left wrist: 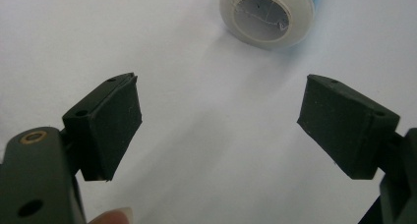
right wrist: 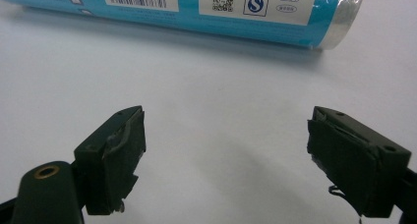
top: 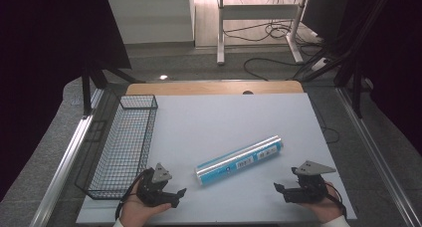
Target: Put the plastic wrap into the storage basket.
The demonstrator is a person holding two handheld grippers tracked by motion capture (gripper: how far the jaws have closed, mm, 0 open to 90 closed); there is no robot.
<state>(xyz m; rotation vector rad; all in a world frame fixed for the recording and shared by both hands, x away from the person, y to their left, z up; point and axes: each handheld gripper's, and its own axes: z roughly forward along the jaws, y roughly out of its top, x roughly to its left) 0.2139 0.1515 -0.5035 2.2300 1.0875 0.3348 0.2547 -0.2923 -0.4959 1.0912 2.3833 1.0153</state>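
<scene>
- Looks like a lab or test room.
- White worktop [top: 224, 117] framed by metal rails [top: 62, 167].
- Black curtains [top: 45, 48] at both sides.
- Loose cables [top: 271, 33] across grey floor [top: 199, 62].

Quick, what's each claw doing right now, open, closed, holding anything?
Left claw: open, empty, facing the tube's capped end.
Right claw: open, empty, short of the tube's side.

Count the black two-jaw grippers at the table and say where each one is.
2. The left gripper is held at the near edge beside the black wire basket; the right gripper is at the near right, past the blue cylindrical tube. Both hang open.
</scene>
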